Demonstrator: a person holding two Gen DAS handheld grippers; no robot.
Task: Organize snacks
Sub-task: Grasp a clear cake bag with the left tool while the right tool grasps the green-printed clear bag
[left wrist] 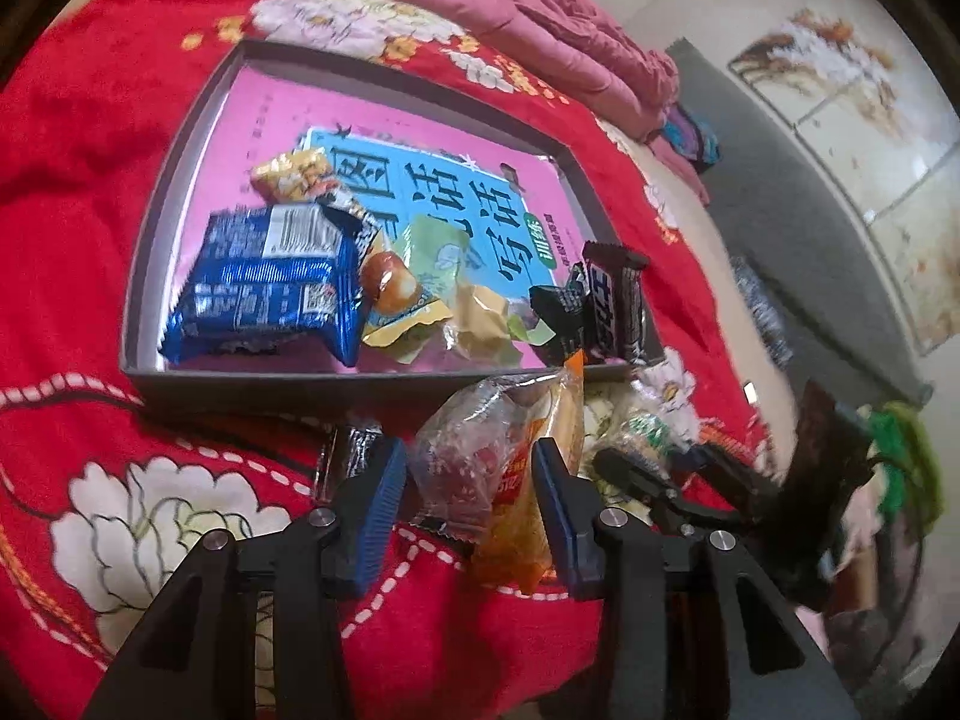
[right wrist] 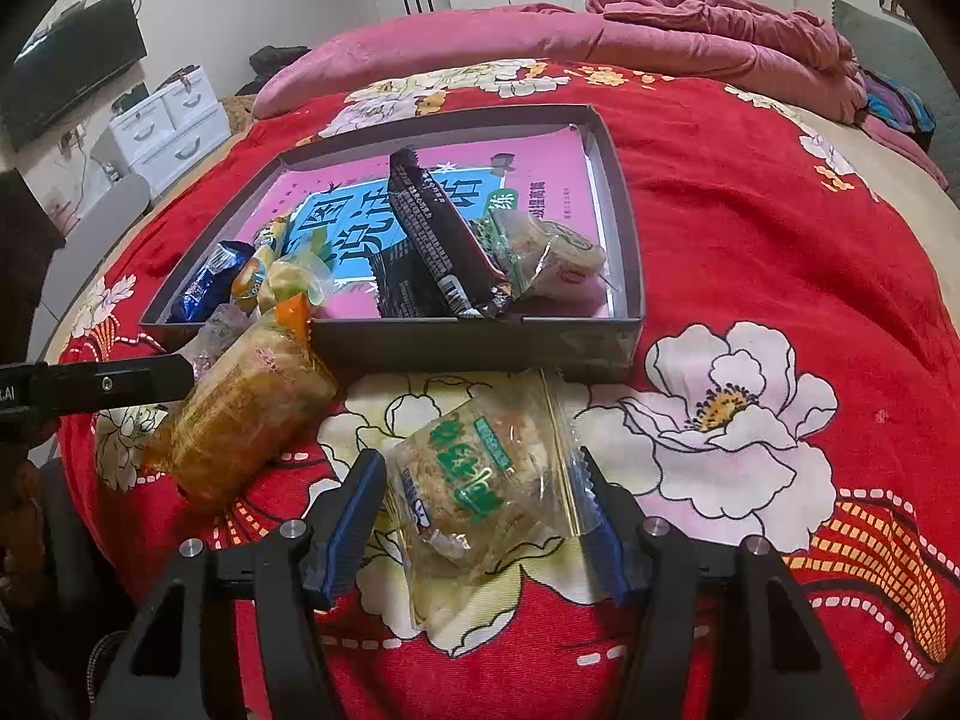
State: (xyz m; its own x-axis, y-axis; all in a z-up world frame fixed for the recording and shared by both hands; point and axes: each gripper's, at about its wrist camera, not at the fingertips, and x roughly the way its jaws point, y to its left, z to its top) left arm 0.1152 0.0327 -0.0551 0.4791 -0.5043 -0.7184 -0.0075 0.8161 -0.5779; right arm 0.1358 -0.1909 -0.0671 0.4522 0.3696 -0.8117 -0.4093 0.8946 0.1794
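A grey tray (left wrist: 300,375) (right wrist: 480,339) on the red flowered bedspread holds a blue biscuit pack (left wrist: 270,282), a black bar (right wrist: 438,240), yellow and green sweets and a wrapped cake. In front of the tray lies an orange and clear snack packet (left wrist: 510,468) (right wrist: 246,414), its top leaning on the tray's near wall. My left gripper (left wrist: 469,450) is shut on it, blue pads against both sides. My right gripper (right wrist: 479,462) is shut on a clear packet with green lettering (right wrist: 480,480) that lies flat on the bedspread. One left finger (right wrist: 120,384) shows beside the orange packet.
A pink and blue book (left wrist: 420,180) lines the tray floor. A rumpled pink blanket (right wrist: 720,30) lies across the far side of the bed. White drawers (right wrist: 162,126) and a dark screen (right wrist: 72,66) stand off to the left, a grey headboard (left wrist: 810,228) to the right.
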